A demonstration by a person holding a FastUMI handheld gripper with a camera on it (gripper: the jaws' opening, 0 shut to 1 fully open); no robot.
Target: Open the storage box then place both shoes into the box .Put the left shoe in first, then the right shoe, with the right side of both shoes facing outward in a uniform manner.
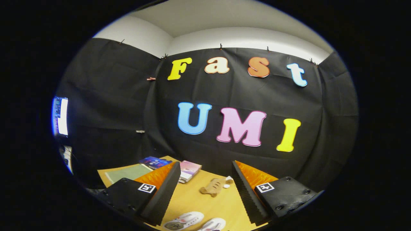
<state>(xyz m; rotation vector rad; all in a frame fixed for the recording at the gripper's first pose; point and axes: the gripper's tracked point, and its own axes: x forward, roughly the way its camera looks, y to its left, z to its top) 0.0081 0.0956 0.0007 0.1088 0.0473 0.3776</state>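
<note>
Wooden table (pixel 192 199): two shoes (pixel 183 220) between parted gripper (pixel 205 189) jaws.

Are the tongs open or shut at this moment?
Open. The tongs stand wide apart with nothing between them but bare table; the white shoes lie low between them, ungrasped.

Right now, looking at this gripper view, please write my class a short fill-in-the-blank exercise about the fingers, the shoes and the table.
1. The gripper's fingers stand ____, with nothing held between them.
2. The two white shoes lie on the wooden table, ____ the two fingers.
3. Beyond the fingers, near the pink books, lies a tan ____-shaped toy.

Missing words: open; between; fish
</note>
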